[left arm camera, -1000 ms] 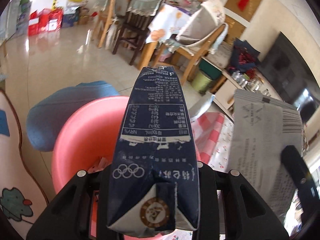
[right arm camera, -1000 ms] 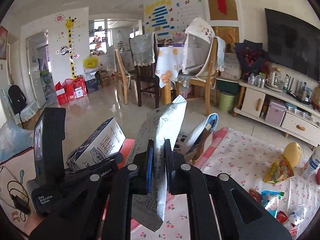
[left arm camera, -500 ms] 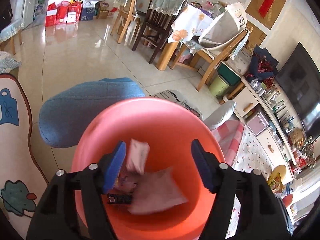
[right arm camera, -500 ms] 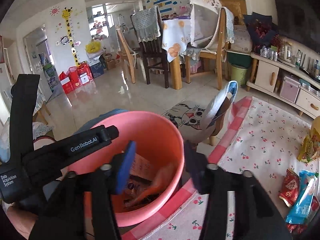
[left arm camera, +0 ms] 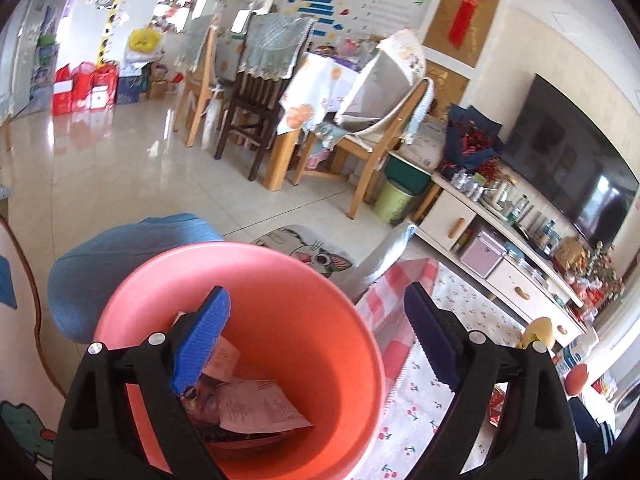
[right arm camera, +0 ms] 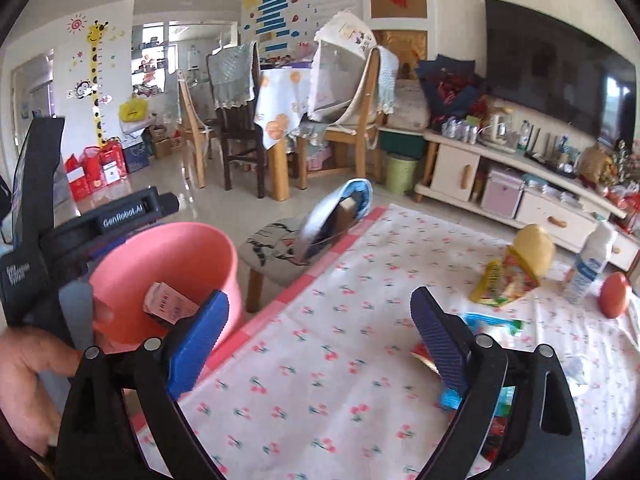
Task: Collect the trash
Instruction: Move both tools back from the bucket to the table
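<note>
A pink bucket (left arm camera: pixel 328 304) stands beside the cherry-print tablecloth (right arm camera: pixel 320 380). It holds a pale paper wrapper (left arm camera: pixel 260 404) and darker packaging. My left gripper (left arm camera: pixel 316 344) is open and empty right above the bucket's mouth. My right gripper (right arm camera: pixel 320 336) is open and empty over the tablecloth, right of the bucket (right arm camera: pixel 172 256). On the cloth lie a yellow snack bag (right arm camera: pixel 504 280), a blue-green wrapper (right arm camera: pixel 492 322), a white bottle (right arm camera: pixel 592 264) and red wrappers partly hidden behind my right finger.
A blue cushion (left arm camera: pixel 120 248) lies behind the bucket. A small cat-print stool (right arm camera: pixel 276 252) with a tilted blue-edged object stands at the cloth's far edge. Wooden chairs (right arm camera: pixel 236 128), a TV cabinet (right arm camera: pixel 520 184) and a green bin (right arm camera: pixel 400 172) stand further back.
Both grippers held cartons over the bucket a second ago and opened; the cartons dropped in. The right gripper has since swung right, over the tablecloth. The left has lifted slightly.
</note>
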Demonstrator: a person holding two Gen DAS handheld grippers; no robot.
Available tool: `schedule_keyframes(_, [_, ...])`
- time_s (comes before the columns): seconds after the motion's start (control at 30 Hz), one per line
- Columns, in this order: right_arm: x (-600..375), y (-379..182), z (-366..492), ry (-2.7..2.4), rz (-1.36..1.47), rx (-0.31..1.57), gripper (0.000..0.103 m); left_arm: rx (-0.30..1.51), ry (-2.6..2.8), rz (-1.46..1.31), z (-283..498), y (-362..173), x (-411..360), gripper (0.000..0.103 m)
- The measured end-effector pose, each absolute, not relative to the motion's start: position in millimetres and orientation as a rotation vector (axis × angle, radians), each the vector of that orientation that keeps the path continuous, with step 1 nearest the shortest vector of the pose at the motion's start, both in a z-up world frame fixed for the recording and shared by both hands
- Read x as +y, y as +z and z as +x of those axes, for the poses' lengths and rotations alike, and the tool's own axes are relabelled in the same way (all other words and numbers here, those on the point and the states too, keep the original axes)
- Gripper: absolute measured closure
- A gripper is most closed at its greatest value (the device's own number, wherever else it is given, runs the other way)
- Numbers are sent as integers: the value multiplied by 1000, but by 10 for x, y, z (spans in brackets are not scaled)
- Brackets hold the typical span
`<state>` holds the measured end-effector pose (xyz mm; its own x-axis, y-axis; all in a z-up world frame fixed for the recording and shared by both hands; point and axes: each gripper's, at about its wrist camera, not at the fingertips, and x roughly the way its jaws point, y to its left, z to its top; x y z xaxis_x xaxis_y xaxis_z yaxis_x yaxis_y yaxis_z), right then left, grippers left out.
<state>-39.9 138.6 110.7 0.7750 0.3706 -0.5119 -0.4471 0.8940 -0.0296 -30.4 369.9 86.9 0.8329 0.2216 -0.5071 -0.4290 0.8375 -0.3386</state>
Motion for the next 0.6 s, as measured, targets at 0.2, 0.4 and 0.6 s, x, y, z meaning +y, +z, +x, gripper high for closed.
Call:
schedule_keyframes(0.2, [981, 1092, -644, 371, -209, 442, 9, 531, 317, -340, -188, 930, 3353, 14])
schedule_keyframes(0.4, [588, 1070, -874, 298, -248, 393, 5, 570, 295, -248, -123, 973, 3061, 14])
schedule_keyframes(0.6, [226, 1057, -1026, 236, -266, 373, 5, 548, 239, -182, -189, 980, 2756, 14])
